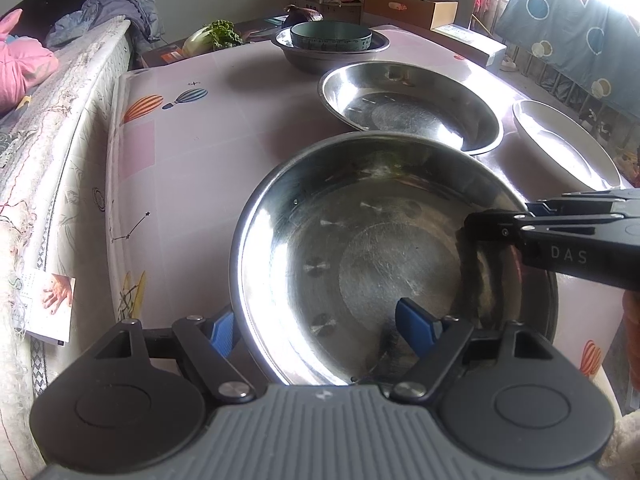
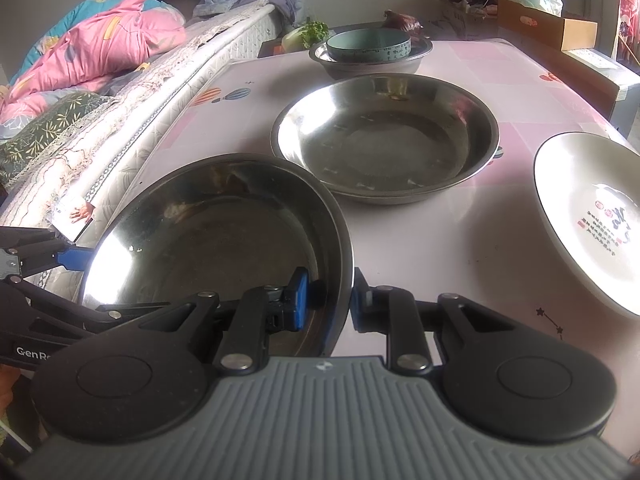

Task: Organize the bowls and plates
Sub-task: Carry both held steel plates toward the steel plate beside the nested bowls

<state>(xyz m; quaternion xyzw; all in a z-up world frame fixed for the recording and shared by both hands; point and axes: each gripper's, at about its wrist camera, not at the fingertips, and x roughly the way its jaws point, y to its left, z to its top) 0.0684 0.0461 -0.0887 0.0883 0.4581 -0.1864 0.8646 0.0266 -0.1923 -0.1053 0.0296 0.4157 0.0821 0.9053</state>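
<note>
A shallow, round stainless-steel plate (image 1: 376,248) sits at the near edge of a table covered with a pale pink patterned cloth (image 1: 192,128), and both grippers are on it. The right gripper (image 2: 330,300) has its jaws drawn narrow and clamped on the plate's right-hand rim: one blue pad (image 2: 300,300) presses the inside of the wall and the other finger sits against the outside. In the left wrist view the same gripper reaches in from the right as a black arm lying over the rim. The left gripper (image 1: 320,330) stands wide and straddles the plate's near-left rim, one blue pad (image 1: 222,334) outside the wall and the other (image 1: 416,324) over the inside surface; neither pad visibly presses on the metal, so it holds nothing. Just beyond this plate stands a second stainless-steel plate (image 2: 386,136) of the same shape, its rim close to the first; whether the two touch cannot be told. Farther back a teal round bowl (image 2: 368,46) rests inside a grey metal basin (image 2: 372,66). At the right side of the table, well apart from the held plate, lies a white ceramic plate (image 2: 580,208) with red and black writing in its centre. A mattress edge with pink bedding (image 2: 112,44) runs along the left of the table, and a cardboard box (image 2: 548,28) stands behind it.
</note>
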